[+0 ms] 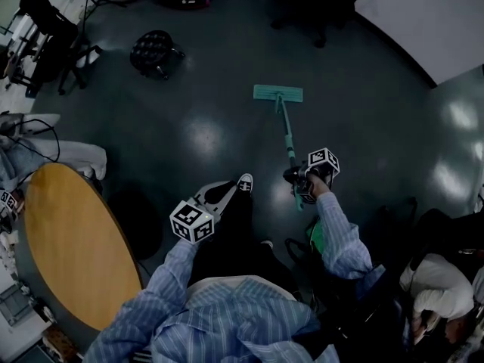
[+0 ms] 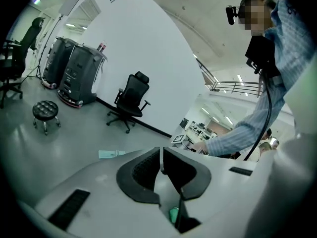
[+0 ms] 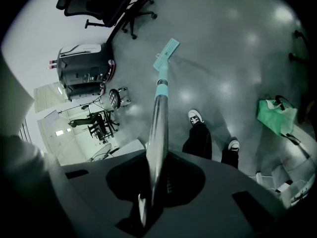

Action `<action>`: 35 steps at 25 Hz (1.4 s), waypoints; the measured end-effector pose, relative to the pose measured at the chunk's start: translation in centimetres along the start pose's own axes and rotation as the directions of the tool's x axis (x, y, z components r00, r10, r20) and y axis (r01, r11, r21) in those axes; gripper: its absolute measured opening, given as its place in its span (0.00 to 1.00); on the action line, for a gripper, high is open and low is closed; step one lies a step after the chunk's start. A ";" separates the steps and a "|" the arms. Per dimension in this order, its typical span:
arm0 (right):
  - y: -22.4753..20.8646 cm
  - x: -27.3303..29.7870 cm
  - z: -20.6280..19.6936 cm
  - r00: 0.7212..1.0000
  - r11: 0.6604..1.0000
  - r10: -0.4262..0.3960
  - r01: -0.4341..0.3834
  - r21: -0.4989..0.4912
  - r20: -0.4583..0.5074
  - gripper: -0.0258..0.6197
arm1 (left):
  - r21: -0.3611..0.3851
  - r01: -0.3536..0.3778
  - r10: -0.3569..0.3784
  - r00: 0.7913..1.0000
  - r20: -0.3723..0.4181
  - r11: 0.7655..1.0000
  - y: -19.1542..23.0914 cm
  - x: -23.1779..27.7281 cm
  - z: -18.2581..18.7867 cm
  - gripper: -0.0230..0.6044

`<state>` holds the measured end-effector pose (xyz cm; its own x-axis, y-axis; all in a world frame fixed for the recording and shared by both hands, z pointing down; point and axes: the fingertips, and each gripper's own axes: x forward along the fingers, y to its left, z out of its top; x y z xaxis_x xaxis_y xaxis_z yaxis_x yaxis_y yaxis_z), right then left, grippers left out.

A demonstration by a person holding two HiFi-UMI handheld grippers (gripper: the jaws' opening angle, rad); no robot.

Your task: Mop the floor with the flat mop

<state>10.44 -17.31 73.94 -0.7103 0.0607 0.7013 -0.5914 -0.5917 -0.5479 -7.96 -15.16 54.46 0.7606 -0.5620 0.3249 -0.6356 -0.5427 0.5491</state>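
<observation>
A glossy dark grey floor (image 1: 189,134) fills the head view, with a round wooden counter (image 1: 76,248) at lower left. The flat mop (image 1: 286,127) slants ahead of the person, its green head flat on the floor. The right gripper (image 1: 301,178) has its fingers clamped round the mop's handle. The left gripper (image 1: 215,195) hangs near a shoe (image 1: 244,181), fingers pressed together on nothing.

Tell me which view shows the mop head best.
Head view: the mop head lies flat on the floor, whole outline visible. Right gripper view shows it small and foreshortened past the handle; left gripper view catches only a sliver.
</observation>
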 end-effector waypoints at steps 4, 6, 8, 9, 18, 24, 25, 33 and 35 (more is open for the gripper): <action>-4.8 -0.1 -6.0 1.000 1.000 -0.003 0.003 -0.001 -0.015 0.13 | 0.023 0.006 -0.006 1.000 0.014 1.000 -3.7 -1.8 -2.5 0.08; -7.2 0.1 -8.5 1.000 1.000 0.004 -0.004 0.008 -0.020 0.13 | 0.038 0.005 -0.006 1.000 0.021 0.999 -5.1 -2.3 -3.8 0.08; -9.7 0.1 -11.1 1.000 1.000 0.006 -0.005 0.017 -0.030 0.13 | 0.052 0.005 -0.006 1.000 0.030 0.999 -6.6 -2.9 -5.1 0.08; -11.0 0.2 -12.7 0.999 1.000 0.004 -0.003 0.021 -0.038 0.13 | 0.056 0.005 -0.007 0.999 0.035 0.998 -7.4 -3.4 -5.8 0.08; -23.3 -0.3 -27.7 0.996 1.000 -0.022 0.022 -0.002 -0.091 0.13 | 0.076 0.043 -0.048 0.996 0.069 0.996 -16.9 -8.7 -12.7 0.08; -28.9 -3.3 -33.8 0.994 1.000 -0.018 0.017 -0.011 -0.104 0.13 | 0.095 0.087 -0.092 0.995 0.043 0.992 -23.1 -10.1 -16.9 0.08; -29.5 -3.9 -34.5 0.995 1.000 -0.017 0.016 -0.015 -0.103 0.13 | 0.101 0.091 -0.096 0.995 0.039 0.991 -23.8 -10.2 -17.3 0.08; -33.7 -6.5 -38.7 0.989 0.999 -0.042 0.039 -0.028 -0.142 0.13 | 0.127 0.097 -0.104 0.994 0.045 0.987 -26.0 -11.3 -17.9 0.08; -34.6 -7.1 -39.5 0.988 0.999 -0.041 0.038 -0.024 -0.146 0.13 | 0.128 0.092 -0.099 0.994 0.050 0.987 -26.2 -11.6 -17.8 0.08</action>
<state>20.81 34.51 69.88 -0.7337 0.2017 0.6489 -0.6268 -0.5696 -0.5317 2.20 16.71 50.00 0.8122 -0.5359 0.2304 -0.5748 -0.6676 0.4733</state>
